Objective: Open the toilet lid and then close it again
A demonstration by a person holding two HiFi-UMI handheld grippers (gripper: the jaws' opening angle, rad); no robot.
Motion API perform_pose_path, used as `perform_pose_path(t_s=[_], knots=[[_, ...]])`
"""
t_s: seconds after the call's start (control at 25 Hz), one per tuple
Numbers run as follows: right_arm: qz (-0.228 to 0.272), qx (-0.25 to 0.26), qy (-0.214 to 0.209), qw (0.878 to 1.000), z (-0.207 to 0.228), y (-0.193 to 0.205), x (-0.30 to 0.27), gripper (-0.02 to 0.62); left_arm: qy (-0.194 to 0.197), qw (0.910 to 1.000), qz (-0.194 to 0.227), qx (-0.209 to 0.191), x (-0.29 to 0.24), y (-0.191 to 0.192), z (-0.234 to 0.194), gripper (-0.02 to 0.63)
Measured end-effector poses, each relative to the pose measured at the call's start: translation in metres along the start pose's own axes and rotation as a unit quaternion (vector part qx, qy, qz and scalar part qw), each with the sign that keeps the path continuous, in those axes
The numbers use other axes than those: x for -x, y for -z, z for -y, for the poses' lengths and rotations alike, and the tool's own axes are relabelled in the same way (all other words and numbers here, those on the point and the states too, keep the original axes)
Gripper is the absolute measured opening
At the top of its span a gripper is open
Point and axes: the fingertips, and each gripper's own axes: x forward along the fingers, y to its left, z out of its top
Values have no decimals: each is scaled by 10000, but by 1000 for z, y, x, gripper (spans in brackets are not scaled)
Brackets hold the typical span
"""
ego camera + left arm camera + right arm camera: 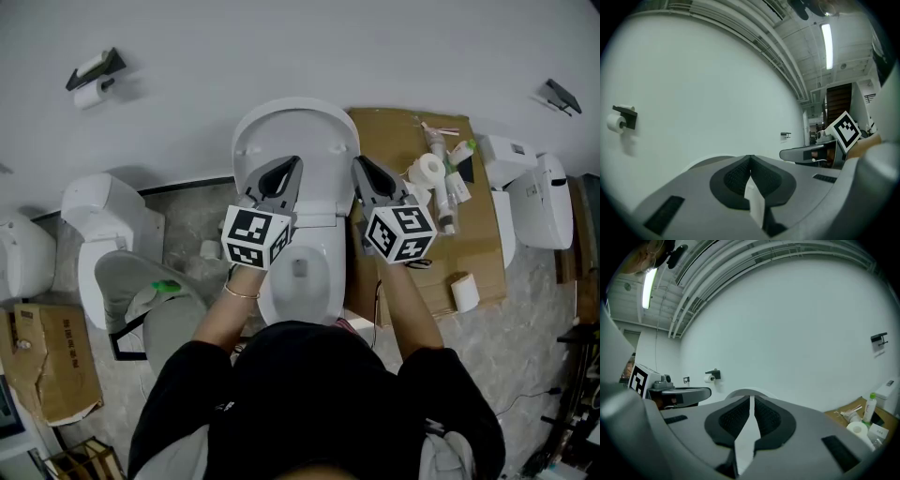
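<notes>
Toilet lid [295, 131] upright against wall [281, 47]; cardboard [487, 244] right, second toilet [98, 234] left.

Toilet [323, 281]: white, centre of frame, bowl uncovered, narrow end toward bottom edge. Lid [309, 131]: white, glossy, rounded oval; raised, standing at upper centre of head view with inner face toward camera. Lower end of lid just above bowl. Left gripper view: top edge of lid [705, 161] as pale arc, lower centre-left. Right gripper view: same arc [750, 391], centre of frame.
</notes>
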Motion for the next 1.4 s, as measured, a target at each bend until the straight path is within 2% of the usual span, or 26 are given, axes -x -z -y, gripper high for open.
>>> perform_pose_path(t_s=[0.24, 0.4, 0.56, 1.08, 1.24, 1.4], knots=[[-39, 58, 114, 9999, 6, 2, -6, 23, -53, 9998, -145, -137, -1, 7, 0, 5], [-100, 139, 157, 9997, 10, 6, -12, 26, -101, 9998, -166, -58, -3, 10, -3, 5], [-135, 99, 146, 9998, 14, 9, -20, 69, -221, 9996, -193, 18, -3, 14, -11, 3], [-354, 86, 241, 9990, 43, 23, -54, 110, -450, 9983, -337, 156, -6, 28, -29, 5], [-488, 430, 303, 9974, 51, 28, -67, 137, -508, 9978, -389, 169, -6, 31, -34, 3], [-574, 493, 385, 9964, 59, 33, -79, 153, -566, 9972, -441, 195, -4, 35, -39, 5]])
